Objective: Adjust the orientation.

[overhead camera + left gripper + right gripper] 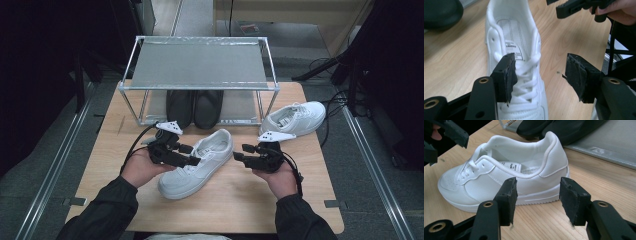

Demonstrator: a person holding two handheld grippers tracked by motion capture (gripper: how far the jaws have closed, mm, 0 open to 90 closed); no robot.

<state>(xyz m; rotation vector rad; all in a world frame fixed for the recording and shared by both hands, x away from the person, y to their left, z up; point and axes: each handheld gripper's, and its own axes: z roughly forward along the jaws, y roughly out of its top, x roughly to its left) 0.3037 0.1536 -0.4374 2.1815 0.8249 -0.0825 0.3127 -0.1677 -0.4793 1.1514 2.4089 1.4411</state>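
White sneaker (197,163): mid-table on the wooden table (240,205), toe near-left, heel far-right. Likely light; sole stiff, upper and collar soft, smooth leather probably slick. Best hold: the heel collar rim.
Left gripper (194,161): over the laces, jaws apart, empty.
Right gripper (239,152): beside the heel, jaws apart, empty.
Far right: second white sneaker (294,118).
Far: black shoes (195,107) under metal rack (200,62).

wooden table (250,210) with sneakers (200,162), rack (200,65)

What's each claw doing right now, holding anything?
Left claw: open, holding nothing, poised over the laces of the white sneaker.
Right claw: open, holding nothing, beside the sneaker's heel.
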